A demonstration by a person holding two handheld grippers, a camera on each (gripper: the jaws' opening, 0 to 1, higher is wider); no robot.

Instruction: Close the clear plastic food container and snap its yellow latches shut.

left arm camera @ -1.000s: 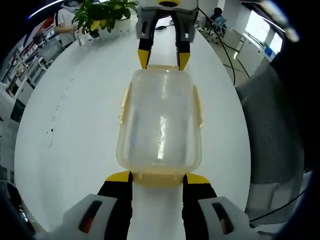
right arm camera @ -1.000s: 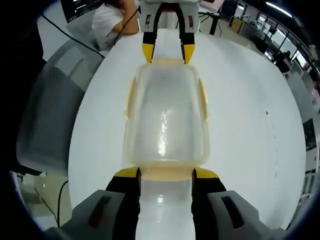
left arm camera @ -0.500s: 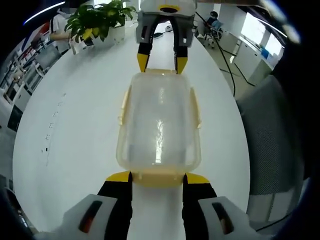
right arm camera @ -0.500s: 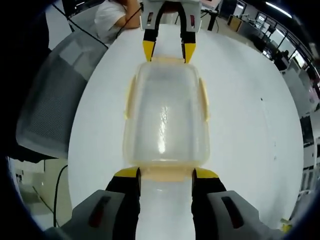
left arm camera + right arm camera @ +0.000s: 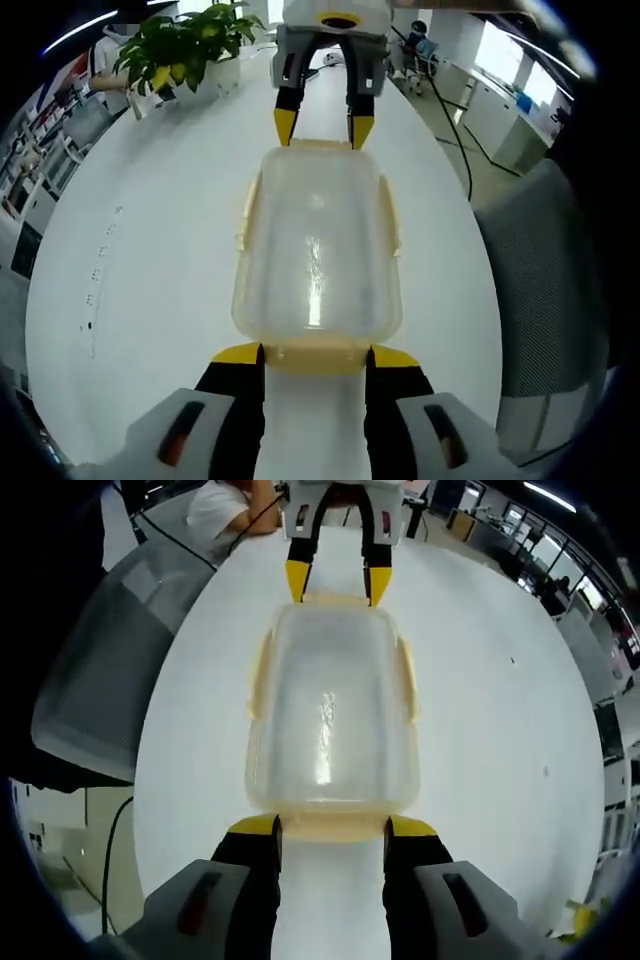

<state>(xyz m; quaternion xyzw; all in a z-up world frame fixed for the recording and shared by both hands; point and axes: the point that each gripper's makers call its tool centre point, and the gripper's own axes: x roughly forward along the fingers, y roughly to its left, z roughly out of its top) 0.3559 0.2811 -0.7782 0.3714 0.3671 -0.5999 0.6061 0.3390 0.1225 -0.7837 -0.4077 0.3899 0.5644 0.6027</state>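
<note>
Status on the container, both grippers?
Left gripper and right gripper open, one at each short end of the container. Lid on; side latches flared out. White table around it.

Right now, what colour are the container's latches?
Pale yellow latches on the clear container; best in the right gripper view.

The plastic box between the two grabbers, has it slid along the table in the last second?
Cannot tell. The container keeps its place between the jaws, while the plant drifts left, so the cameras turned with it.

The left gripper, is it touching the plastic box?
Touching. In the left gripper view, the left gripper has both yellow tips against the plastic box's near end latch.
</note>
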